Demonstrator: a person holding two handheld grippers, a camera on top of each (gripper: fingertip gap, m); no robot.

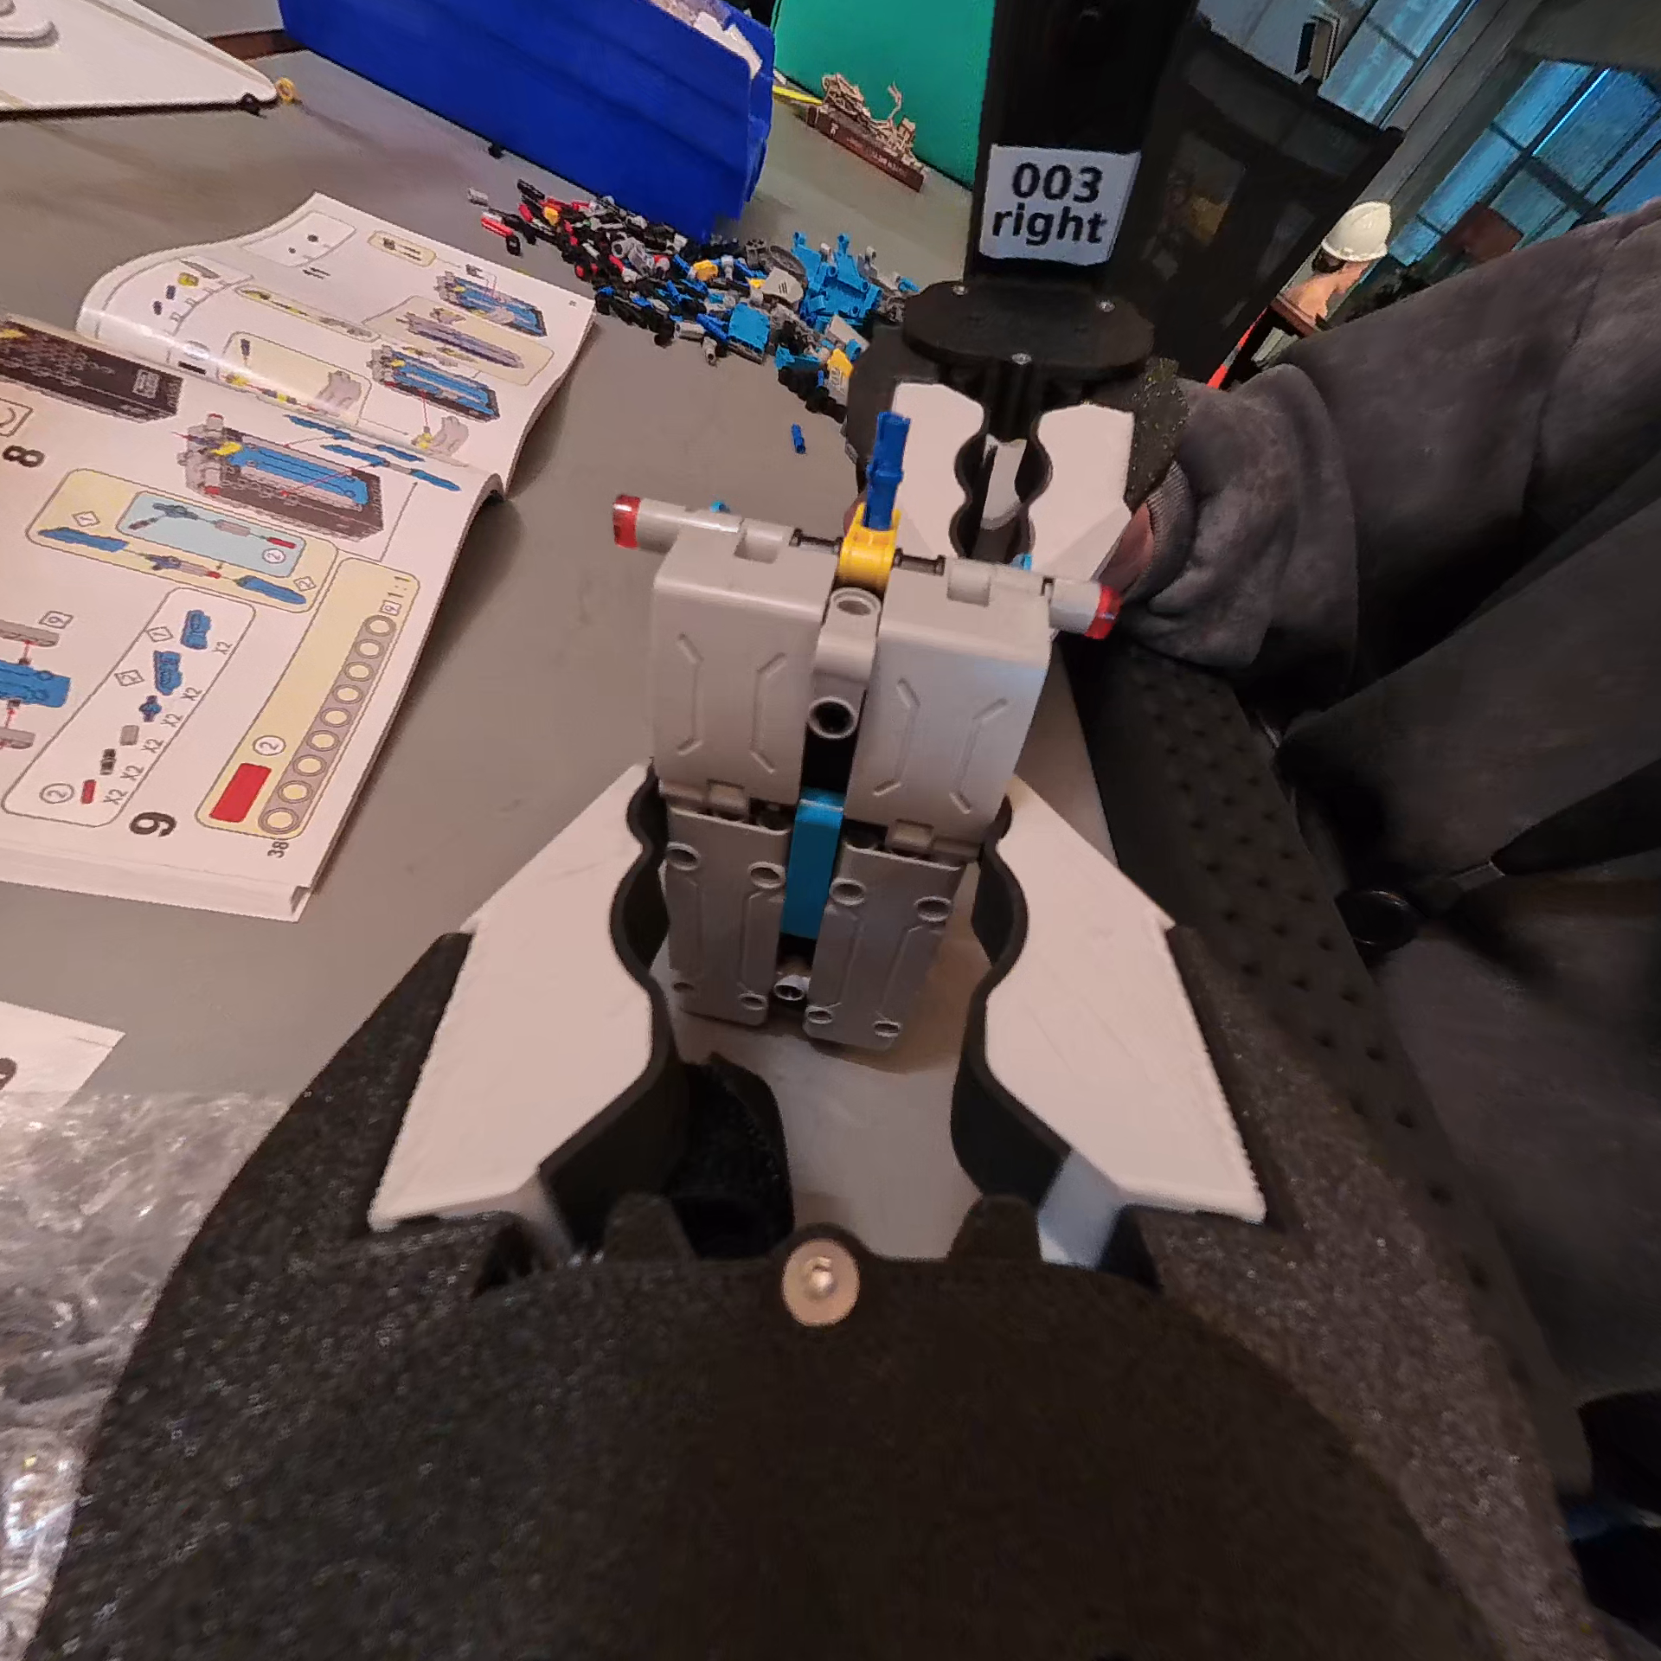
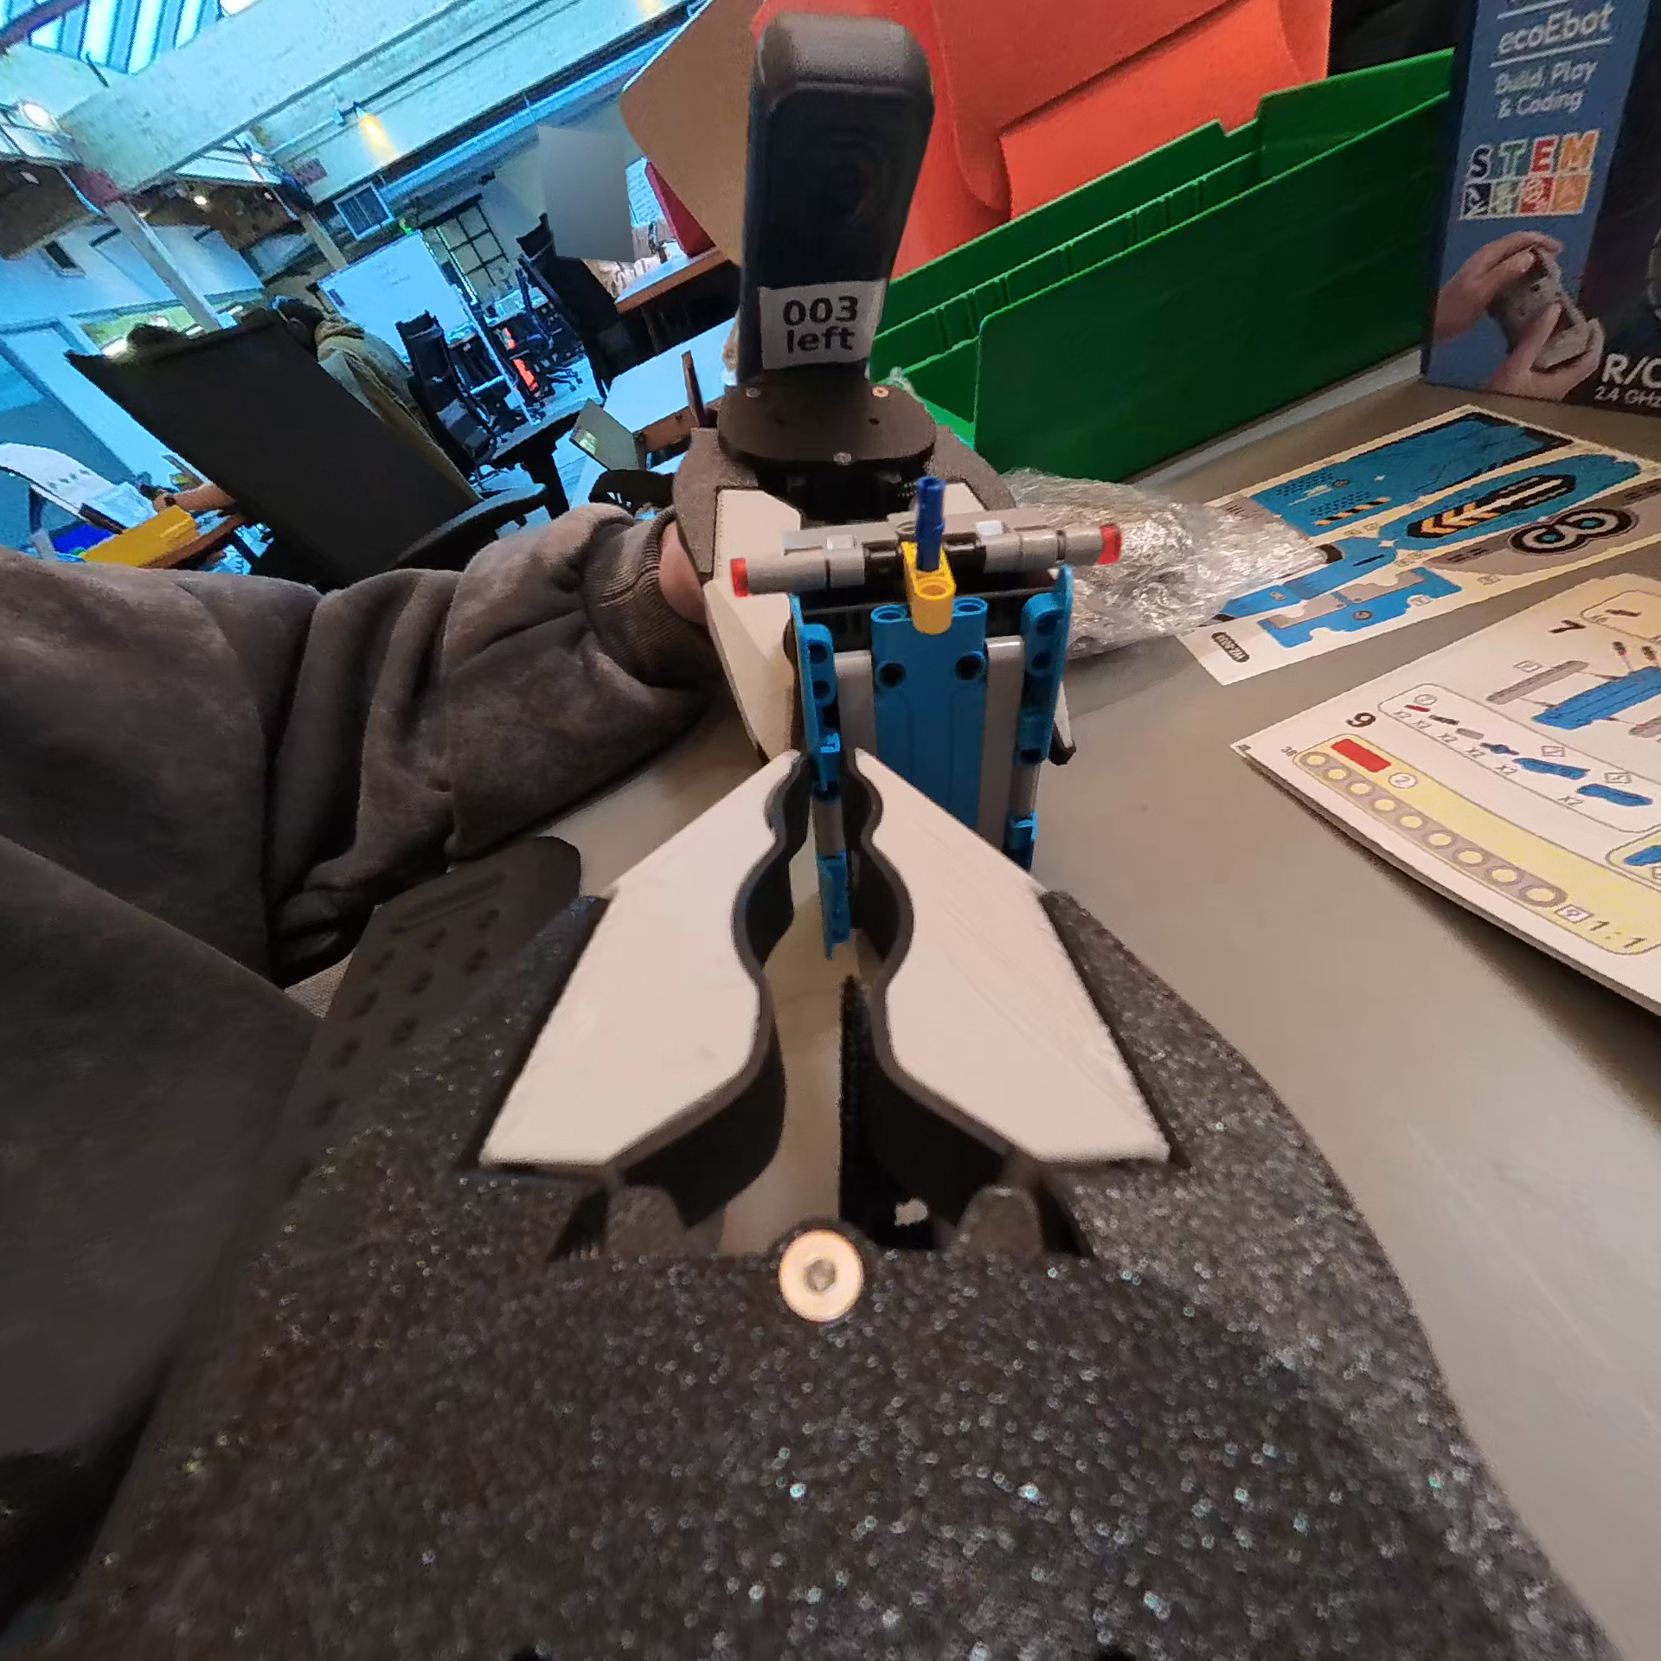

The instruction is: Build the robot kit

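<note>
While the left gripper (image 1: 813, 863) pinches the grey and blue brick model (image 1: 840, 710) upright between its fingers, the right gripper (image 2: 831, 791) clamps that model's blue side strip (image 2: 822, 719) from opposite.

grey table (image 1: 467, 719), open manual (image 1: 270, 503), loose bricks (image 1: 719, 288)

The grey-and-blue brick model (image 1: 845, 773) stands upright off the worktop (image 1: 503, 719), clamped at its lower grey panels by the left tongs (image 1: 822, 890). A red-tipped grey axle (image 1: 858, 562) crosses its top, bearing a yellow connector (image 1: 865, 548) with a blue pin (image 1: 885, 472). The right tongs (image 2: 831, 840) pinch its blue side beam (image 2: 825, 764).
</note>
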